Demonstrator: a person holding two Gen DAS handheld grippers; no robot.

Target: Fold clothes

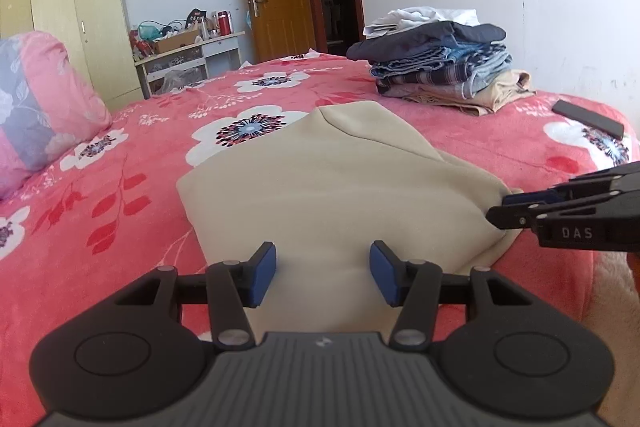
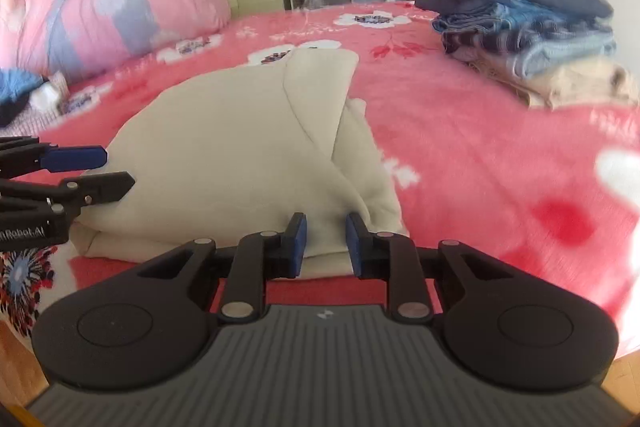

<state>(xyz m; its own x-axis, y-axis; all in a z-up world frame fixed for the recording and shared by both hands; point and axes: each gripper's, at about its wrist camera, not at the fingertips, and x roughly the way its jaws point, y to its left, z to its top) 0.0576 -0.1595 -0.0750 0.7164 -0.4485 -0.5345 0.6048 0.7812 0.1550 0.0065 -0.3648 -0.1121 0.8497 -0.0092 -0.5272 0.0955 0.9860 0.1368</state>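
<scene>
The right gripper [image 2: 326, 243] is shown with its blue-padded fingers [image 2: 298, 243] drawn close but not pressed together; a fold of the cream fleece garment [image 2: 240, 155] lies in the narrow gap between them, at the near right corner of the bundle. Whether the pads actually pinch the cloth cannot be told. The left gripper [image 1: 323, 273] is seen with its fingers [image 1: 264, 275] spread about halfway, nothing held, the garment's near edge lying just ahead of and below them. Both tools are thus stationed at the near edge of the garment, one to each side, presumably so that the edge can be lifted and carried over for a further fold.

The garment is partly folded, one flap already laid diagonally across it, and rests on the red flower-printed bed cover [image 1: 120, 155] directly beyond both pairs of fingers. Farther off, to the right of the fingers, a stack of folded denim and plaid clothes [image 1: 444, 67] is set well apart, evidently as the place for finished pieces. A flat black oblong object [image 1: 586, 119] lies beside it, and a pink and grey floral pillow [image 1: 36, 103] far to the left.

Legible writing: "DAS" on the right gripper's body in the left view; "nRobot.AI", cut off at the frame edge, on the left gripper's body in the right view.
</scene>
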